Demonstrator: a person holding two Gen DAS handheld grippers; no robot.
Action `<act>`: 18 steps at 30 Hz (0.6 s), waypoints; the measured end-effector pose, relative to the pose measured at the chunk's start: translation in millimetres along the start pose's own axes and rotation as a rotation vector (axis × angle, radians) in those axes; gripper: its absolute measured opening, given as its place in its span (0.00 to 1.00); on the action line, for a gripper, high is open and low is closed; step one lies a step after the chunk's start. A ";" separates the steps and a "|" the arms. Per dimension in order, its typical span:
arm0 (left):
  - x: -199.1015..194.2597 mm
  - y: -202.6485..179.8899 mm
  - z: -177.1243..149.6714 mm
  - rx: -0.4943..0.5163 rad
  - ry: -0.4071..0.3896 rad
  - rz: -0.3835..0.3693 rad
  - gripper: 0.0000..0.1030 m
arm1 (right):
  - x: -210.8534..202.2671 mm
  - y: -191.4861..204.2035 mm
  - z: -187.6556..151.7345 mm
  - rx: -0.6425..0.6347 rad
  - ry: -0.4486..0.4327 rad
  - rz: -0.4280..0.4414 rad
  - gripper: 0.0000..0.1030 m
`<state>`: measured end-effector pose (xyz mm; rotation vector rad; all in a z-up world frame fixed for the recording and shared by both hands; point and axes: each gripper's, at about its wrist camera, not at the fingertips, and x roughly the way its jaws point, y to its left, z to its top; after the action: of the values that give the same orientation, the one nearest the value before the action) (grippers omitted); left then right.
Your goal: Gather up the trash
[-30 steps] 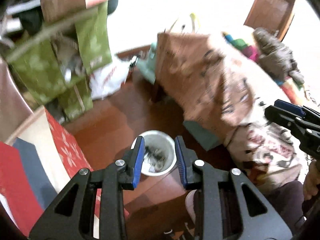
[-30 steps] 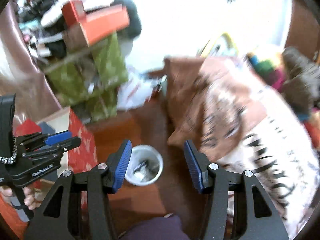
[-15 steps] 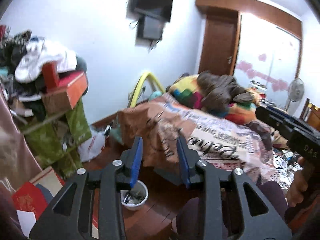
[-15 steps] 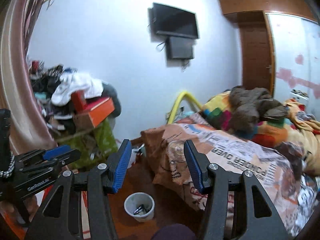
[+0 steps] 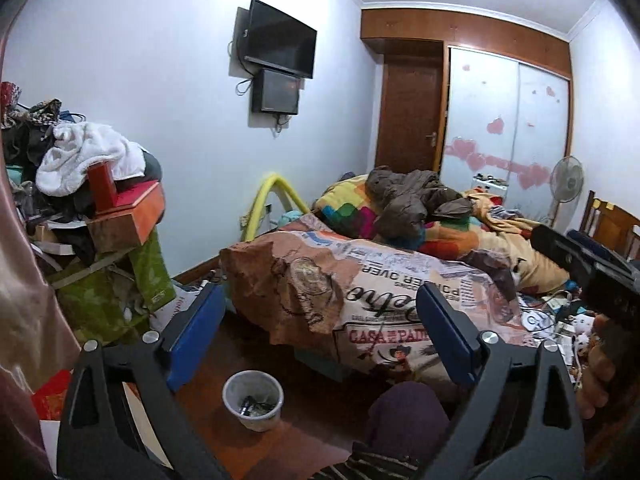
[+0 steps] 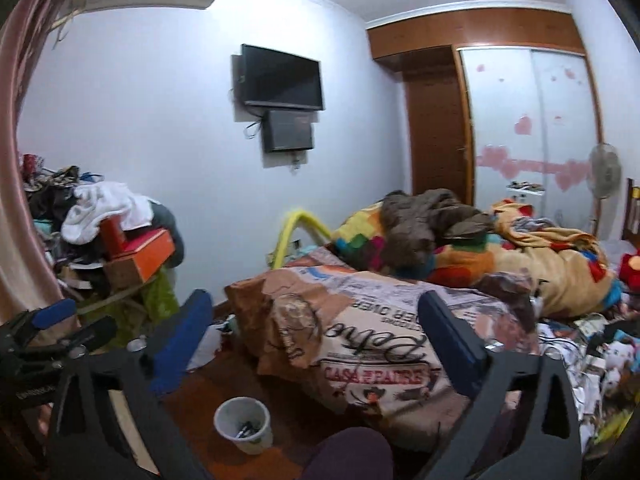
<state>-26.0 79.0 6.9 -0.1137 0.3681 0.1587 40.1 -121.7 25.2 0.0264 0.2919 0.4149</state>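
Pale wall (image 5: 160, 80) with mounted television (image 5: 280, 46), brown door (image 5: 410, 116), cluttered bed (image 5: 400, 272), reddish wooden floor (image 5: 304, 436)

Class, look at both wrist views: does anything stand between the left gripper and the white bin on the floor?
Nothing visible does. The white bin stands on bare wooden floor below the open, empty left gripper. The bed lies to its right, the clutter pile to its left, and a knee is nearby, beside the path.
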 end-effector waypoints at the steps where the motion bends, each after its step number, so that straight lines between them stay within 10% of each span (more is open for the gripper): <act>1: -1.5 -0.4 -0.5 -0.001 -0.004 -0.006 0.94 | -2.9 0.1 -0.8 -0.001 -0.011 -0.023 1.00; 18: -7.1 -17.1 2.1 0.021 -0.035 -0.047 0.97 | -12.9 -9.9 -3.9 0.005 0.004 -0.055 1.00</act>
<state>-28.8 61.5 12.9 -0.0987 0.3316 0.1103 31.6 -136.1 24.2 0.0226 0.2975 0.3593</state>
